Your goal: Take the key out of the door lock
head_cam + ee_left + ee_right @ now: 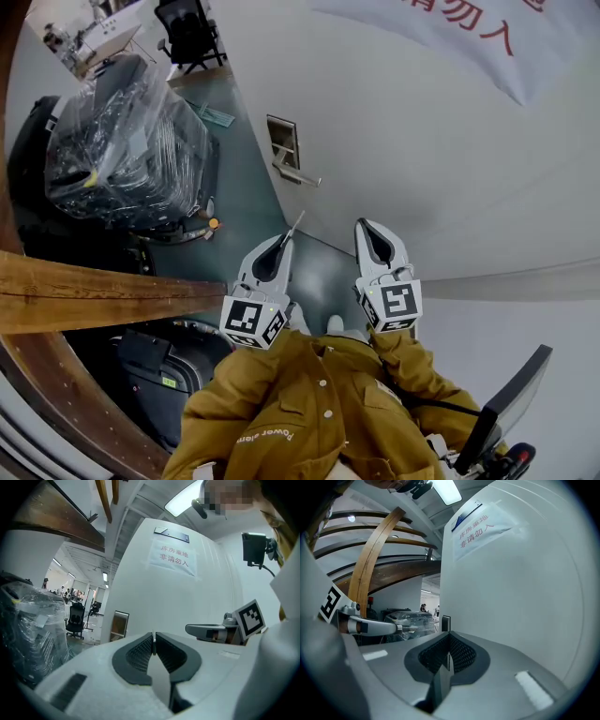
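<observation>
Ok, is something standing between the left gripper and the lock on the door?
Nothing visible does. The left gripper is shut on a thin metal piece, likely the key, which is already clear of the door lock. Only open air lies between them.

Pale grey left claw (284,240) and right claw (367,226), with dark cross-hatched pads and black-and-white square markers. Silver key (296,225) at the left claw's tip. Ahead, white door (422,159), red-lettered sign (469,33). Behind them, mustard jacket (319,403).

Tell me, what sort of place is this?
Probably a workshop or storeroom area beside an open office: a white door with a paper notice, a plastic-wrapped stack on the floor, office chairs further back.
</observation>
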A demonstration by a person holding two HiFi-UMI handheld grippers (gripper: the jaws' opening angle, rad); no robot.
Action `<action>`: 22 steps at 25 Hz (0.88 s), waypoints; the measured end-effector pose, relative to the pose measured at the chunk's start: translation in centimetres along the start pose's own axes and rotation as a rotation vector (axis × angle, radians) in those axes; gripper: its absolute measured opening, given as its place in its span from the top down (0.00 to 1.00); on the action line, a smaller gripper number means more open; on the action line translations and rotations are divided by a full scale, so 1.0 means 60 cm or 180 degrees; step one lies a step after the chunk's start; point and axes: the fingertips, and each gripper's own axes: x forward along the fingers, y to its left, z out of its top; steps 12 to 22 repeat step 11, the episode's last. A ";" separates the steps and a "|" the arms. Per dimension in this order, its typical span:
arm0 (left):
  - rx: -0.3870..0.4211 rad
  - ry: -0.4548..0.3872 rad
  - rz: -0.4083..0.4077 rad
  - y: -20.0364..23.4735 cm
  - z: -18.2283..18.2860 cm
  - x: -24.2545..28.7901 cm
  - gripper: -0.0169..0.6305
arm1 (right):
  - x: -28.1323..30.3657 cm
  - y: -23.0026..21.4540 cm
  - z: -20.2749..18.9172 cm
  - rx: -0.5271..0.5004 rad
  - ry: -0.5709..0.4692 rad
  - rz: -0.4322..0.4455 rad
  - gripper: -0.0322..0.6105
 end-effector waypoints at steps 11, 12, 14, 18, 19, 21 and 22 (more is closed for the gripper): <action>-0.0034 -0.0032 0.0090 0.001 -0.002 -0.015 0.94 | -0.003 0.012 0.000 -0.0094 0.0063 0.0065 0.94; -0.0034 -0.0032 0.0090 0.001 -0.002 -0.015 0.94 | -0.003 0.012 0.000 -0.0094 0.0063 0.0065 0.94; -0.0034 -0.0032 0.0090 0.001 -0.002 -0.015 0.94 | -0.003 0.012 0.000 -0.0094 0.0063 0.0065 0.94; -0.0034 -0.0032 0.0090 0.001 -0.002 -0.015 0.94 | -0.003 0.012 0.000 -0.0094 0.0063 0.0065 0.94; -0.0034 -0.0032 0.0090 0.001 -0.002 -0.015 0.94 | -0.003 0.012 0.000 -0.0094 0.0063 0.0065 0.94; -0.0034 -0.0032 0.0090 0.001 -0.002 -0.015 0.94 | -0.003 0.012 0.000 -0.0094 0.0063 0.0065 0.94; -0.0034 -0.0032 0.0090 0.001 -0.002 -0.015 0.94 | -0.003 0.012 0.000 -0.0094 0.0063 0.0065 0.94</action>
